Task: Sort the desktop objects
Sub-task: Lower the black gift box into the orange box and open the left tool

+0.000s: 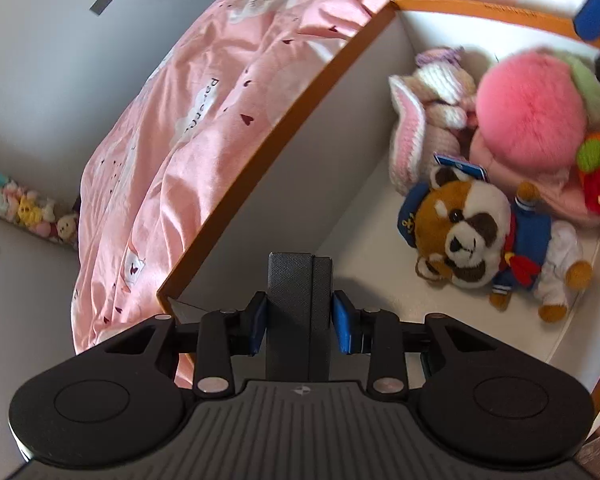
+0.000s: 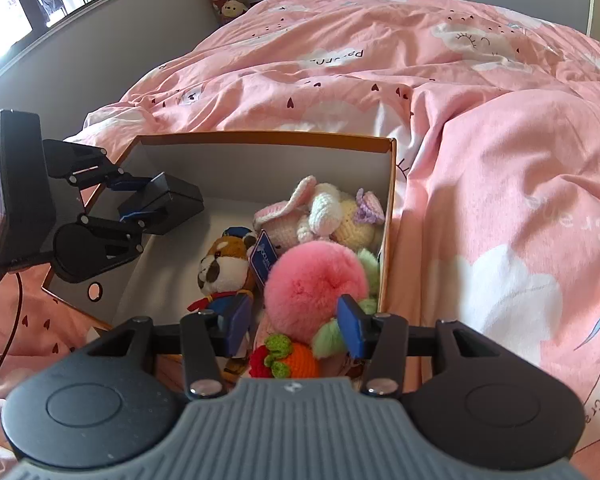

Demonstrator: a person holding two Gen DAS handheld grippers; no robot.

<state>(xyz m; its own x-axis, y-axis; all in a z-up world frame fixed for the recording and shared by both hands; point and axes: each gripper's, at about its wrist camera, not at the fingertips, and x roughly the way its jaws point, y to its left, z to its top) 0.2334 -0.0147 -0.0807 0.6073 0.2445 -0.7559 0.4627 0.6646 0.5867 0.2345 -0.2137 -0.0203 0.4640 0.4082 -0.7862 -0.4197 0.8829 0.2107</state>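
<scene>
The box (image 2: 391,208) sits on the bed (image 2: 480,128) with its orange rim up, and most of the sorting looks done to me; the toys are heaped toward its 3 o'clock side in the right wrist view: a crochet bunny (image 2: 300,216) at the far wall, a raccoon doll (image 2: 224,266) in a blue jacket at 9 o'clock of the heap, a pink pompom (image 2: 316,284) in the middle, and a small crochet carrot (image 2: 296,360) nearest the camera; the box's 9 o'clock half is bare floor.

The left claw (image 1: 300,320) is clamped on a dark case (image 1: 300,304), holding it over that bare half just inside the near wall; the case is not yet set down, so I judge this to be the piece in hand, with only lowering and release left for it.

The right claw (image 2: 294,326) hangs spread wide and empty above the pompom and carrot, touching neither as far as I can tell.

Nothing else loose shows on the bedcover, though much of the room lies outside both views.
</scene>
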